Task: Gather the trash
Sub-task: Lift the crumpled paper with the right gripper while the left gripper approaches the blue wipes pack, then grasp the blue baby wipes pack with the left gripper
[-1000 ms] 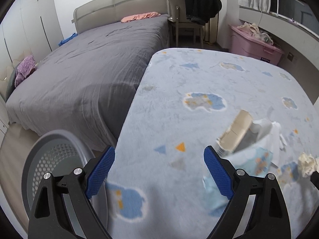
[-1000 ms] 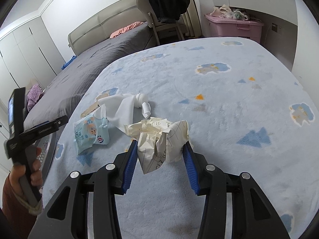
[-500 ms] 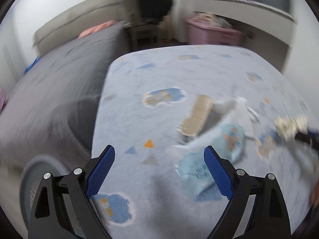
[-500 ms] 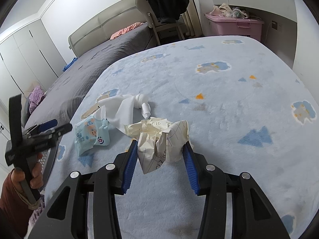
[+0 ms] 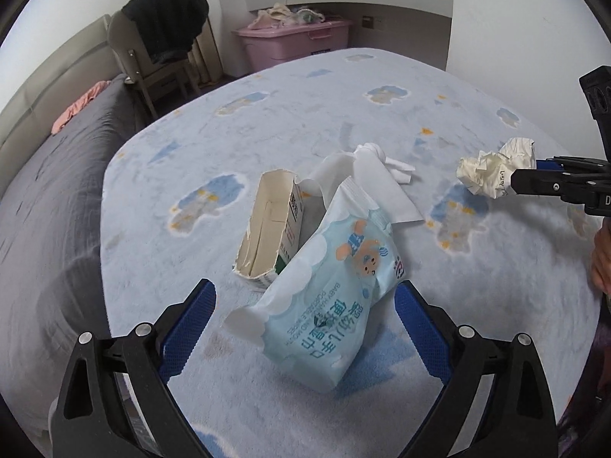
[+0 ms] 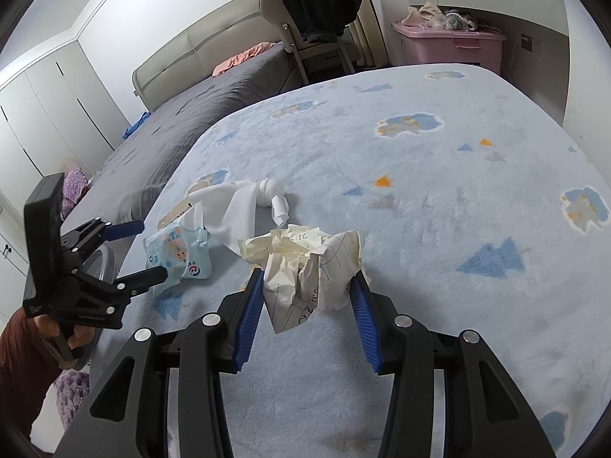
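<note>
A blue baby-wipes pack (image 5: 328,297) lies on the light blue rug (image 5: 267,122), between the wide-open fingers of my left gripper (image 5: 305,320). Behind it lie a torn carton (image 5: 271,233) and a white knotted bag (image 5: 366,179). My right gripper (image 6: 307,305) is shut on a crumpled paper ball (image 6: 305,263), held just above the rug; the ball also shows in the left wrist view (image 5: 496,171). In the right wrist view the left gripper (image 6: 141,252) straddles the wipes pack (image 6: 179,252), next to the white bag (image 6: 240,206).
A grey bed (image 6: 191,114) borders the rug on the left. A chair with a black garment (image 6: 313,4) and a pink storage box (image 6: 450,45) stand at the far end. A grey basket rim (image 6: 107,267) shows behind the left gripper.
My left gripper swung right from the basket and bed edge and closed in on the wipes pack, which now lies between its open fingers. The right gripper kept still with the paper ball.
</note>
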`<move>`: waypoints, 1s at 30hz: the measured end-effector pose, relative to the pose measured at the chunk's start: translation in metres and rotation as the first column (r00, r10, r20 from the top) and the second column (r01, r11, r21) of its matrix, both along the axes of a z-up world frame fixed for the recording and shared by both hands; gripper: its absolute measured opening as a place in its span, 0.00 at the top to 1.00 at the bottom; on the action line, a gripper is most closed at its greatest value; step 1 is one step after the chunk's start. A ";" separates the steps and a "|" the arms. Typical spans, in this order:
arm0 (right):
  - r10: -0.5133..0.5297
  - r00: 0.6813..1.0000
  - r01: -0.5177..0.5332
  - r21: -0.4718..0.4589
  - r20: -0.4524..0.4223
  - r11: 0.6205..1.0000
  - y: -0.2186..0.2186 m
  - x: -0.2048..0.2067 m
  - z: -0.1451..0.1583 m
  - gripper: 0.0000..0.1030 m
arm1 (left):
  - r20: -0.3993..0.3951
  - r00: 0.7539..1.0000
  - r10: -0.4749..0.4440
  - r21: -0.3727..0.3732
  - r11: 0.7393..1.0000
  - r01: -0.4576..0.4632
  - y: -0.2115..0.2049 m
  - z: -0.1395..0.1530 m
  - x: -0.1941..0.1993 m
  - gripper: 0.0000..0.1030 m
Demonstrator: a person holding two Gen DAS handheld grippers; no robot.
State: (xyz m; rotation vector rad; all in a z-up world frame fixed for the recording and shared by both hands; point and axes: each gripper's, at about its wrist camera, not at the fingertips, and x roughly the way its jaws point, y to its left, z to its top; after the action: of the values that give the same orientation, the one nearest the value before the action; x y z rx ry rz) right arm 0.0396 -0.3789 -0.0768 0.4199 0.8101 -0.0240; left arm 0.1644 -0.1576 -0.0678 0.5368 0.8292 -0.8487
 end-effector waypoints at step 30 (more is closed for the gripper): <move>-0.006 1.000 0.006 0.015 0.010 1.000 -0.006 -0.006 0.001 0.57 | -0.194 0.976 0.102 -0.004 0.994 -0.105 -0.028 -0.027 -0.012 0.12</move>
State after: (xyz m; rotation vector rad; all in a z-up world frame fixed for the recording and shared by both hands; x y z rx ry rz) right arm 0.0336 -0.3844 -0.0757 0.4363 0.7997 -0.0212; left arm 0.1524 -0.1851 -0.0952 0.3985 1.0204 -0.8185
